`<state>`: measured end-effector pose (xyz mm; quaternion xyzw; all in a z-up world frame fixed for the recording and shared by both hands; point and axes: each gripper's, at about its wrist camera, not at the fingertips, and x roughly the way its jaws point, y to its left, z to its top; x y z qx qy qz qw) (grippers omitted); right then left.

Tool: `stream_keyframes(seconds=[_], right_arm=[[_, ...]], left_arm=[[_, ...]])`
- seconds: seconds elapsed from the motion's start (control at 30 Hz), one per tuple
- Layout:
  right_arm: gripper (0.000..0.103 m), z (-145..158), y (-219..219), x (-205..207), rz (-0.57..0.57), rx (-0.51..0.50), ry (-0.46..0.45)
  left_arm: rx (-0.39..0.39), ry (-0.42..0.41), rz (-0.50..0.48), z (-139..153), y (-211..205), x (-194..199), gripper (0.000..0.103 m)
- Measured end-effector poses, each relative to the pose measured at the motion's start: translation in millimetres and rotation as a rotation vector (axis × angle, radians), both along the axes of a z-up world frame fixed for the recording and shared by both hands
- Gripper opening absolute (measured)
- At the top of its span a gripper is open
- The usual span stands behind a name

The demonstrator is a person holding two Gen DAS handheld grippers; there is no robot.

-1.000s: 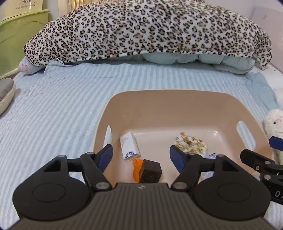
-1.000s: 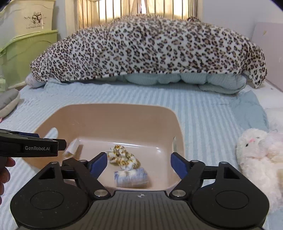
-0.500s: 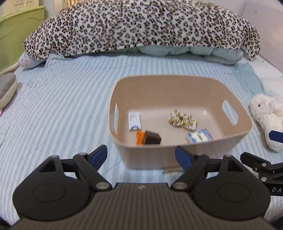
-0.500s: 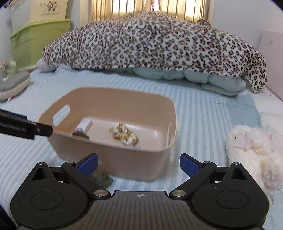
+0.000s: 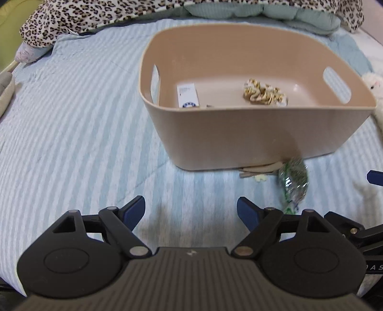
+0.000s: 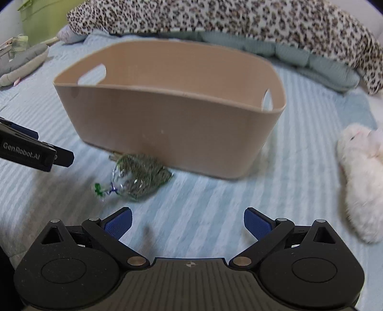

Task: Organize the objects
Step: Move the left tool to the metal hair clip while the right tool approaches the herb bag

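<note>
One green packet (image 6: 136,178) against bin (image 6: 167,134)

Blue-striped bedspread (image 5: 71,124), leopard-print blanket (image 6: 263,21) over pale quilted bedding (image 6: 311,62)

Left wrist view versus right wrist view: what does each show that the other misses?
Only the left wrist view sees inside the bin: a white box and a leopard-print scrunchie, plus tan sticks at its base. Only the right wrist view shows the whole white plush toy and a grey cushion. Both show the bin, the green plastic bag, the striped bedsheet and the leopard blanket.
</note>
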<state>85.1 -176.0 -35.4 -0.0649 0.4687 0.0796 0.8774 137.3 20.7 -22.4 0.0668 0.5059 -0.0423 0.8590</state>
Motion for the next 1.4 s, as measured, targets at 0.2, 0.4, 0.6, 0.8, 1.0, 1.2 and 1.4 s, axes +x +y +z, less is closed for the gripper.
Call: stream_keyframes(seconds=[0.2,0.4,0.6,0.8,1.0,1.2,1.4], right_arm=[[0.101,-13,10,8,0.015,0.013,0.035],[0.101,-10,19,19,0.03,0.072,0.04],[0.101,-4,29,32,0.029,0.128,0.004],[0.099,-23,32,48,-0.023,0.07,0.021],[0.099,-26,10,45,-0.083,0.03,0.021],[0.1,-29,-16,36,-0.119,0.015,0.024],[0.102,-29,-32,32,-0.137,0.046,0.037]], left_arm=[[0.002,0.028,0.001,-12,0,7,0.084],[-0.009,0.017,0.021,-9,0,13,0.084],[-0.026,-0.003,0.043,-4,5,17,0.084],[-0.015,0.008,0.063,-9,6,23,0.084],[-0.045,0.001,0.033,-13,-4,22,0.084],[-0.113,0.003,0.011,-20,-24,24,0.084],[-0.176,-0.009,0.035,-31,-50,32,0.084]])
